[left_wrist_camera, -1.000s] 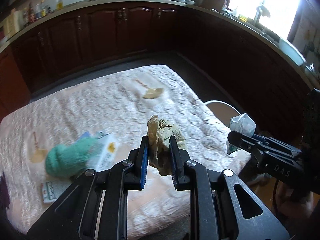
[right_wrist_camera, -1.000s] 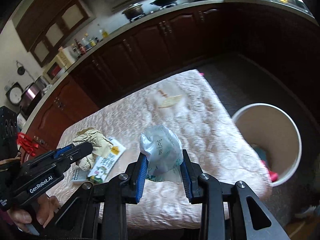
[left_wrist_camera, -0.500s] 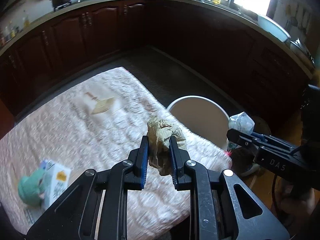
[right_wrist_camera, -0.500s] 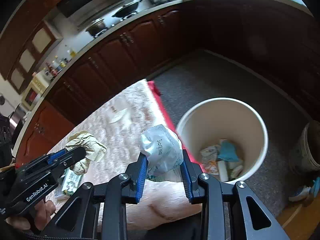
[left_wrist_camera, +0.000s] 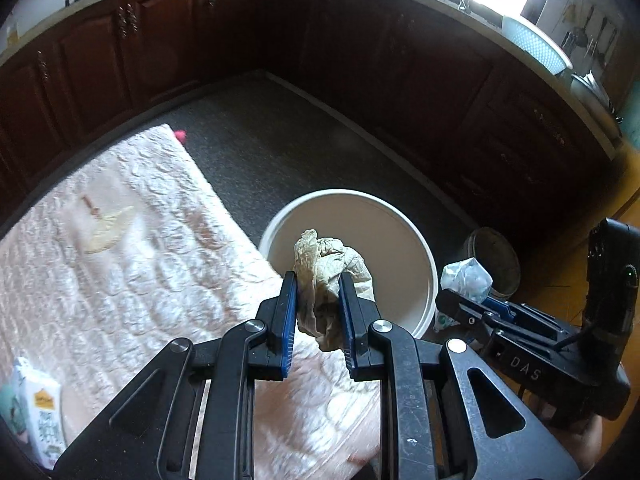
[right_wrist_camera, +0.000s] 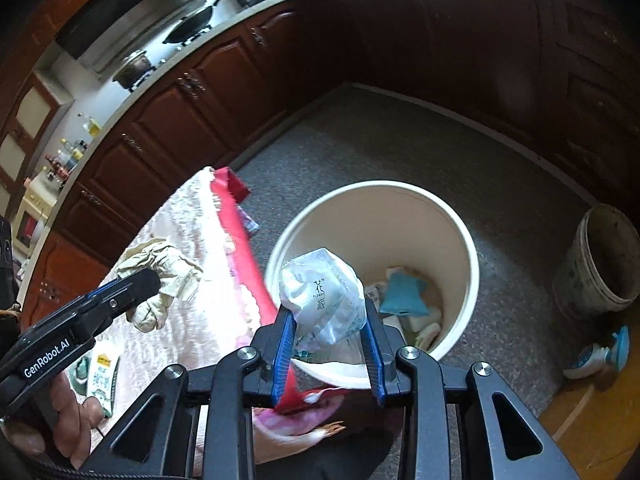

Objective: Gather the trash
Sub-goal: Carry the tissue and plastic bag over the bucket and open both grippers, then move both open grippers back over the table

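Observation:
My left gripper is shut on a crumpled beige paper wad, hanging over the near rim of a white round trash bin on the floor. My right gripper is shut on a crumpled silvery plastic packet, just over the near edge of the same bin, which holds several scraps. Each gripper shows in the other's view: the right gripper with its packet at the right, the left gripper with its wad at the left.
A table under a pale pink quilted cloth carries a clear wrapper and a milk carton. A small dirty bucket stands right of the bin. Dark wooden cabinets ring the grey floor.
Both grippers have swung right, off the table and toward the bin, each still holding its trash. The bin has come into full view under them.

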